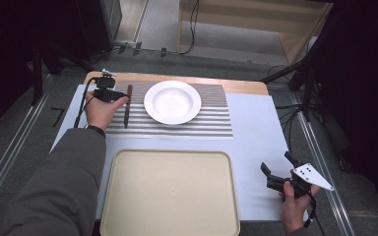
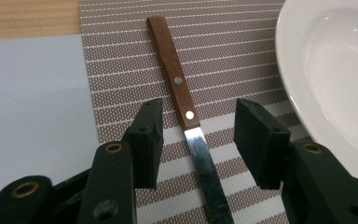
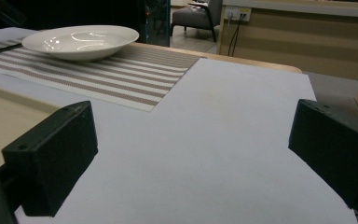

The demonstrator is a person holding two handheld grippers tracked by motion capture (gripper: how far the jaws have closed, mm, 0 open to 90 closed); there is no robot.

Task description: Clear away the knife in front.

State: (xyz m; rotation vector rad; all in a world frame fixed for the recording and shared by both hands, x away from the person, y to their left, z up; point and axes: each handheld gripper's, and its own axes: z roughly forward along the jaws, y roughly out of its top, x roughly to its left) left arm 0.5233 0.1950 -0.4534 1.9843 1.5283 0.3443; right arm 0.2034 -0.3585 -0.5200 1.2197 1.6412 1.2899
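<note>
The left gripper (image 2: 193,140) is hovering low over the striped placemat (image 2: 233,56), its jaws standing apart with the knife (image 2: 186,119) lying between them, untouched as far as I can tell. The knife is a table knife with a riveted wooden handle; the handle is pointing away ahead of the gripper, the blade is running back beneath it, and the jaws are flanking the spot where the two meet. So the pickup is looking only just begun: the gripper is lined up, but the closing and lifting are still to come, and where the knife is meant to go I am only guessing. Just beside that gripper, on the side away from the mat's edge, the white deep plate (image 2: 335,79) is sitting on the mat with nothing in it. Nearer the person than the mat, the beige tray (image 1: 170,194) is also lying bare on the surface (image 1: 256,147). The right gripper (image 1: 278,168) is being held well apart from all this, off past the tray's corner, its jaws wide apart and holding nothing, with bare pale surface ahead of it and the plate far off.
</note>
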